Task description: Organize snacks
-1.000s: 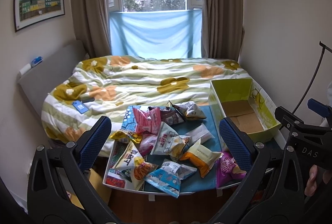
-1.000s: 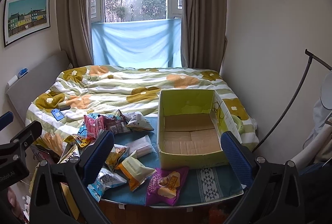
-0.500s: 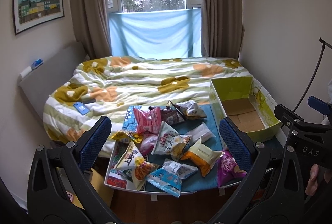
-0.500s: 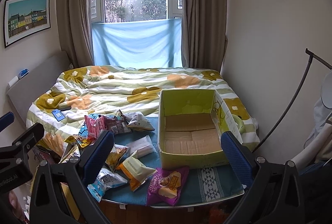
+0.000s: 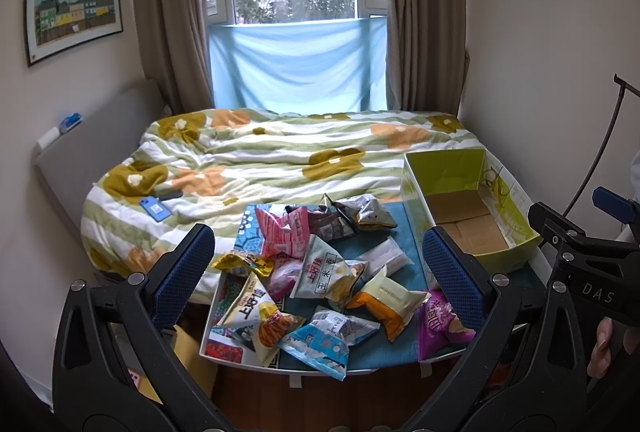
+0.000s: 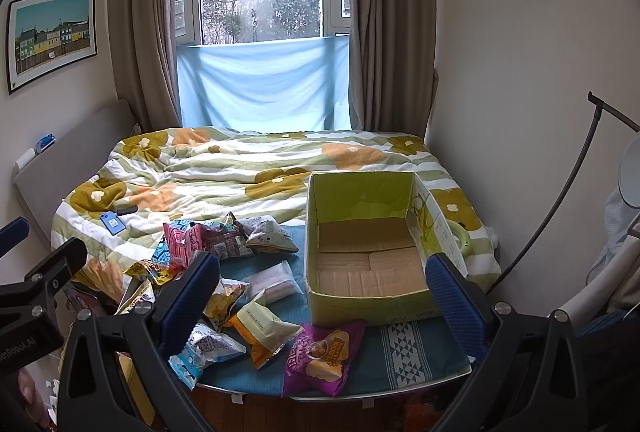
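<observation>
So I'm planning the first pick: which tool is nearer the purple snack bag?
Right. The purple snack bag lies just ahead of the right tool, between its open fingers; the left tool faces the pile, with the bag off to its right.

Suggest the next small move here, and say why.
Probably lower the right gripper onto the purple snack bag. Both grippers are open and hold nothing, the green cardboard box is empty, and that bag lies nearest the box's front wall, so it looks like the shortest first transfer.
</observation>
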`<state>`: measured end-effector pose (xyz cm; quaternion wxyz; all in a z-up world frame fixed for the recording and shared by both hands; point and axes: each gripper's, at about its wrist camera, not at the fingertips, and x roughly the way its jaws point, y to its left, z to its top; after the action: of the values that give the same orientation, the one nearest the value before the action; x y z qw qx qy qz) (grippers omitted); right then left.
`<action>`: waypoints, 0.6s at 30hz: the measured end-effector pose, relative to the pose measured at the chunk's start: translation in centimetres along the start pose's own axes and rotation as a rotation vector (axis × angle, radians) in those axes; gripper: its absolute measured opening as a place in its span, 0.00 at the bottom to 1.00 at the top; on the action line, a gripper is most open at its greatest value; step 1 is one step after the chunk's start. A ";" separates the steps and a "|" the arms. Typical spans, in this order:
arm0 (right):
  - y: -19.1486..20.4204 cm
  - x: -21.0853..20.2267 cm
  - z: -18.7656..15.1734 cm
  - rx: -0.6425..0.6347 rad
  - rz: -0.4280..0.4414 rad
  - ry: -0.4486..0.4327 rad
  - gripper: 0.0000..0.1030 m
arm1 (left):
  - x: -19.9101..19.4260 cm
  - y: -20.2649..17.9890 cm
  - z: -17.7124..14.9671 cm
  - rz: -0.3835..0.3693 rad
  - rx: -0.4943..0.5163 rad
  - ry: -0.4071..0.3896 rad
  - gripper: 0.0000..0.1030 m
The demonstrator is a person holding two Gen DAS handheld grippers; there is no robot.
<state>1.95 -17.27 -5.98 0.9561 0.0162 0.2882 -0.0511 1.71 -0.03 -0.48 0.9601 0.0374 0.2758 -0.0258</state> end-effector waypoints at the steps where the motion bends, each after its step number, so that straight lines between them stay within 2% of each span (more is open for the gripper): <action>1: 0.0 0.0 0.0 0.000 0.001 0.000 1.00 | 0.0 0.0 0.0 0.000 0.001 0.000 1.00; 7: -0.1 0.0 0.0 0.000 0.002 0.000 1.00 | 0.1 0.2 0.2 0.008 -0.004 0.008 1.00; 12: 0.1 0.0 0.3 0.019 -0.001 0.014 1.00 | 1.0 1.0 0.4 -0.002 -0.012 0.049 1.00; 18: -0.7 1.3 -1.0 0.071 -0.009 0.073 1.00 | 3.9 1.6 -2.9 -0.048 0.008 0.124 1.00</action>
<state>2.41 -18.05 -7.56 0.9435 0.0505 0.3210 -0.0652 3.58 1.65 -4.89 0.9401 0.0362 0.3355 -0.0477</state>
